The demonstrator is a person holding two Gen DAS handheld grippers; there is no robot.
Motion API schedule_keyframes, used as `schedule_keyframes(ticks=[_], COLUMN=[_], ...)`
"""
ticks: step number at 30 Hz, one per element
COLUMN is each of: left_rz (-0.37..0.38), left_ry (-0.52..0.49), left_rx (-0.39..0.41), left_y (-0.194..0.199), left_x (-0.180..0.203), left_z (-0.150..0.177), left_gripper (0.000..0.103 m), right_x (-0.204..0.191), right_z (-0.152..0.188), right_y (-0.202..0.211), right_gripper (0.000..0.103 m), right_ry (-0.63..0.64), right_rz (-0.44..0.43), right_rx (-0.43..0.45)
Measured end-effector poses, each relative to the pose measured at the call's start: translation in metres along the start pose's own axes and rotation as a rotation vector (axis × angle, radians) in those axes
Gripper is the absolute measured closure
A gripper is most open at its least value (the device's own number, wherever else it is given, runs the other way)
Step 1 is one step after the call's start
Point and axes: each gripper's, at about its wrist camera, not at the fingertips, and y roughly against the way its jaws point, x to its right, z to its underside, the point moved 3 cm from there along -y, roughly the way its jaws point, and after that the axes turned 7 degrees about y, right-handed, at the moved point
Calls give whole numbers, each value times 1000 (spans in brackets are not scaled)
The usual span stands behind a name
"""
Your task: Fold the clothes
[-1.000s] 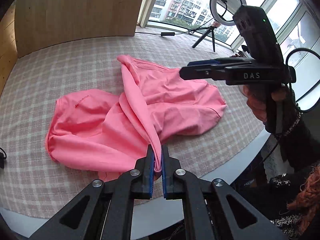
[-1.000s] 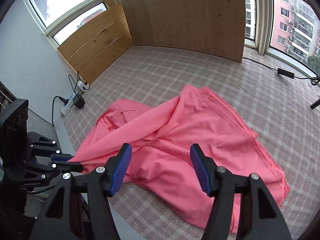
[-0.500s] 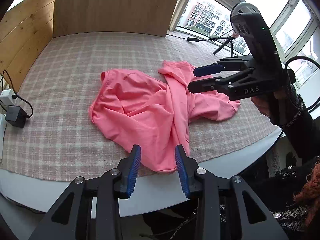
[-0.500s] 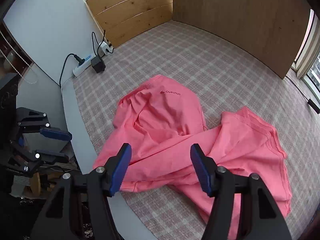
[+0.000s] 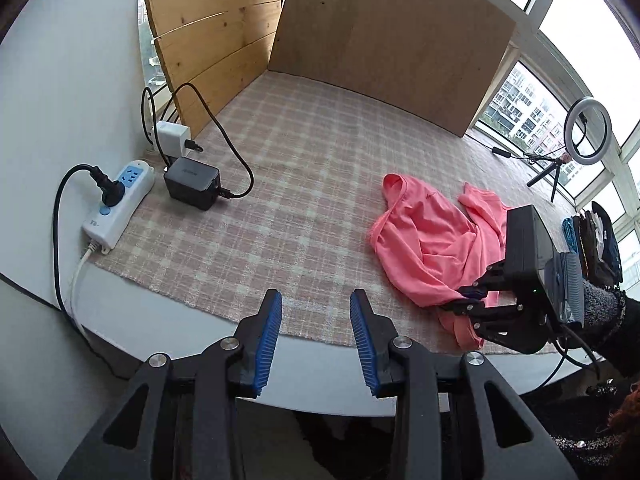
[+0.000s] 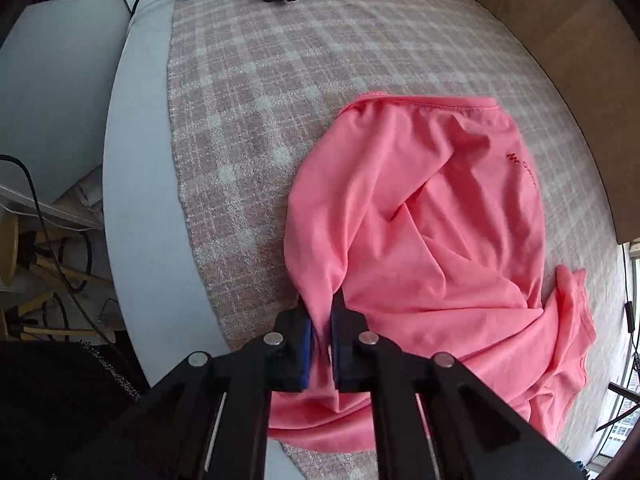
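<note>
Pink T-shirt (image 6: 432,216) lies crumpled on the checked cloth (image 6: 248,92) at the table's near edge, soft, light and thin, best pinched at a hem or seam. Its bunched length runs from the near edge inward, collar farthest in. Right gripper (image 6: 320,340) pinches a near-edge fold; left gripper (image 5: 316,336) gapes wide, empty.

Your left wrist view looks across the checked cloth (image 5: 304,184) from its near edge; your right sits close over the pink shirt (image 6: 432,240), which both share.
</note>
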Motion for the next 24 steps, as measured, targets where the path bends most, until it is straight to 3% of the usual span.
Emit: schedule_keyframes(ticks=[4,8,9,10,11,13,15,17,19,22,24], left_rz=[31,102,120,138,155,191,225,260,270,309,332], left_ry=[-86,-215,-248,-280,-313,-378,-459,-542,-608,-688,-714], left_rx=[-11,-54,-65,-75,-86,-107,-137,-169,-191,-229,-269], left_y=[-13,-45,-53,-61,-68,-84,-111,-139,-168,-210,-239], left_x=[27,84,98,112,127,155,196,238,274,326,356], left_z=[-17,-33,-37,-41,-46,-54,-70,-83,-98,-115,-119], left_gripper=[69,69,69,69,69,68,68,67,67,65,57], right_x=[87,198,225,246,267,305,319,323,320,315,311], right_z=[21,116,147,180,214,277,311,324,329,345,358], right_y=[84,179,192,192,192,194,193,182,161,130,111], right_gripper=[97,97,97,96,87,79,77,57,49,49,49], right_ry=[-245,-621,-723,-810,-897,-1053,-1091,-1115,-1134,-1162,-1202], right_rz=[20,137,189,255,320,436,385,296,269,219,148], right_rx=[178,297,286,219,151,29,84,129,111,69,75])
